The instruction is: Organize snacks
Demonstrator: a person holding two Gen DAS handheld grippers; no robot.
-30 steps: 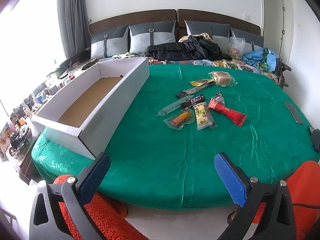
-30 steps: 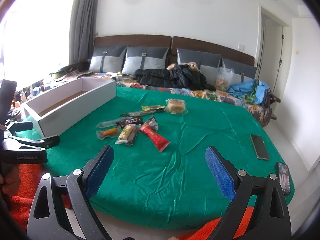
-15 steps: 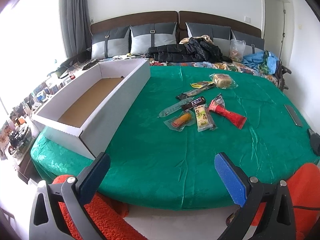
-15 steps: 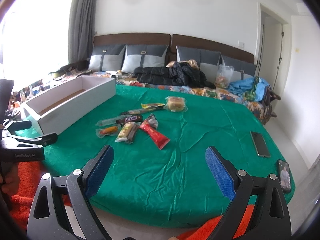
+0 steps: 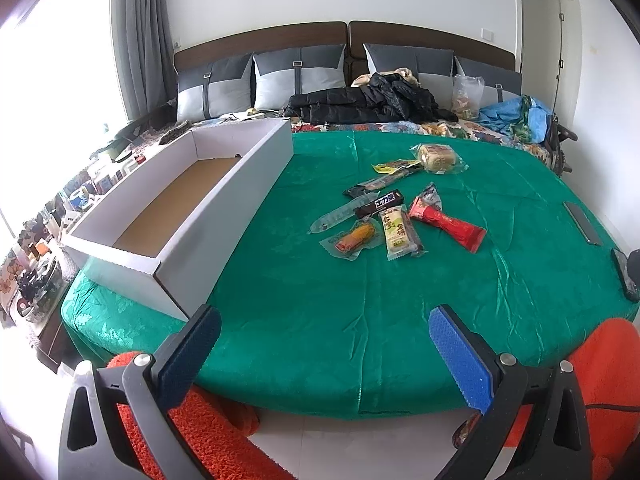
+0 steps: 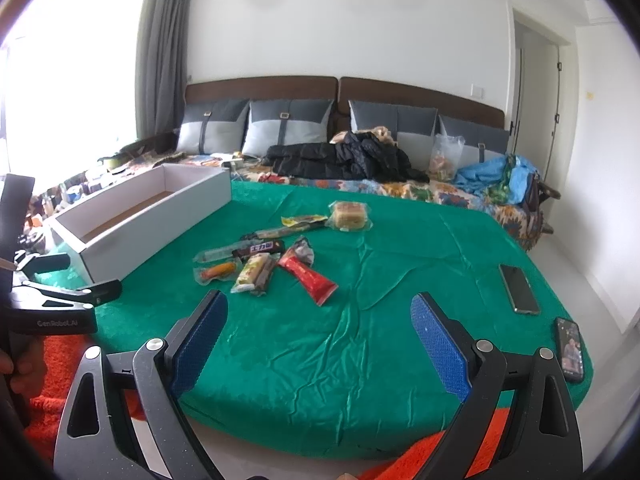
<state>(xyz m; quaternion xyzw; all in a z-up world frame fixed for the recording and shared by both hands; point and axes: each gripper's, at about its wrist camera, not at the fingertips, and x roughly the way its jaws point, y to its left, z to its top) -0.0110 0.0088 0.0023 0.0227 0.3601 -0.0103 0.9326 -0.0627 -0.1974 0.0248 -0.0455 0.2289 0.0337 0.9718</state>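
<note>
Blue-padded, both my left gripper [image 5: 324,324] and right gripper [image 6: 320,312] gape empty at frame bottom. Beyond, mid-frame on the green cloth [image 6: 360,340], the snacks [image 6: 272,256] cluster nearer my right; the white box [image 5: 180,208] stretches away upper left.

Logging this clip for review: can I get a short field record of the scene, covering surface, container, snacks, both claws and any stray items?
surface: green cloth over a bed
container: white box, open top, no snacks visible inside
snacks: loose cluster right of the box, including red packet, dark bar, wrapped cake
left claw: open, holding nothing
right claw: open, holding nothing
stray items: two phones near the cloth's right edge
</note>
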